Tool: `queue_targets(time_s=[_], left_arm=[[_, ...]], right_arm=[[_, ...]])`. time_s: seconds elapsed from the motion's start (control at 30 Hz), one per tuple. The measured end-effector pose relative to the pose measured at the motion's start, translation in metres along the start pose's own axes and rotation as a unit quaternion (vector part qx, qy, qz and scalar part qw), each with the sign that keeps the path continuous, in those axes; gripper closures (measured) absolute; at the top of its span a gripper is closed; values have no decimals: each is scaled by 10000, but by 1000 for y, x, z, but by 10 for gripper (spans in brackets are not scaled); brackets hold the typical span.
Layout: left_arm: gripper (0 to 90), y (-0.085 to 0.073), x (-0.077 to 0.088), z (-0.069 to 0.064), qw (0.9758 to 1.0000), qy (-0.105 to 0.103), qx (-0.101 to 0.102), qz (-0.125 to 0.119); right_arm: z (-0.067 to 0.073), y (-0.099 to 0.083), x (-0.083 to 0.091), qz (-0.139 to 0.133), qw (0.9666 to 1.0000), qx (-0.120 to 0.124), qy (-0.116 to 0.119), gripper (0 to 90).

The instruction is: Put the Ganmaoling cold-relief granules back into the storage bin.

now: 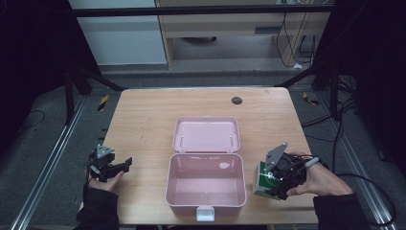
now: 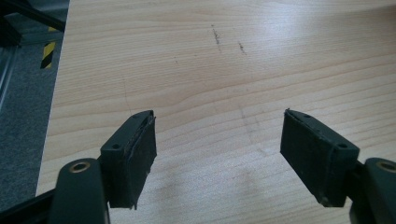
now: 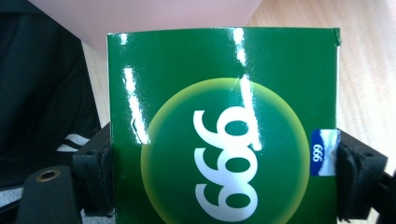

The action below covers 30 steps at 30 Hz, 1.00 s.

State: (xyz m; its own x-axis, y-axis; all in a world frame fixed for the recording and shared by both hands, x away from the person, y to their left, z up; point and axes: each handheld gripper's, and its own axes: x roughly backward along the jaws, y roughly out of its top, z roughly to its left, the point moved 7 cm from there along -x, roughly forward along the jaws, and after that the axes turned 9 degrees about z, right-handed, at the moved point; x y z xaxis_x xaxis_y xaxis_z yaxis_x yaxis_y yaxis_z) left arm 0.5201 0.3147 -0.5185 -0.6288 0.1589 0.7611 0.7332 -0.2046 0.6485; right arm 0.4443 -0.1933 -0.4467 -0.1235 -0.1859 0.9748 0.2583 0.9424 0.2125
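A green box point(image 3: 223, 126) printed with "999" sits clamped between the fingers point(image 3: 93, 177) of the right gripper point(image 1: 276, 179) at the lower right of the high view, just beside the open pink case point(image 1: 206, 184) that occupies the middle of the desk point(image 1: 143, 120). The pads press on the box's two narrow side walls, low on the carton, so most of its glossy face stands above the grip. The case lies with its lid point(image 1: 206, 134) folded back flat toward the top of the frame and its tray bare, latch facing the bottom edge.

At the lower left, the left gripper point(image 1: 111, 165) rests over plain wood, its fingers point(image 2: 133, 154) spread wide with nothing between them, well apart from the case.

The risk from here appears to lie in the hold itself: a slick carton pinched near one end could pivot or slide out if the hand swings quickly toward the tray. A low carry could also catch the case's near wall and shove the unsteadied case across the desk, since the other gripper is not bracing it.
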Motion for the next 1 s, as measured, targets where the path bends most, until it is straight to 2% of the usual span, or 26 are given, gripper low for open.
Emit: queue_targets(time_s=[0.3,0.63,1.0], left_arm=[[260,0,0,0,10000,1,0,3],[259,0,0,0,10000,-8,-5,21],[259,0,-1,0,10000,-8,-10,42]], right_arm=[[-2,5,28,-106,9999,5,-99,162],[0,21,60,-186,9995,102,-232,162],[1,35,80,-244,9990,142,-342,162]])
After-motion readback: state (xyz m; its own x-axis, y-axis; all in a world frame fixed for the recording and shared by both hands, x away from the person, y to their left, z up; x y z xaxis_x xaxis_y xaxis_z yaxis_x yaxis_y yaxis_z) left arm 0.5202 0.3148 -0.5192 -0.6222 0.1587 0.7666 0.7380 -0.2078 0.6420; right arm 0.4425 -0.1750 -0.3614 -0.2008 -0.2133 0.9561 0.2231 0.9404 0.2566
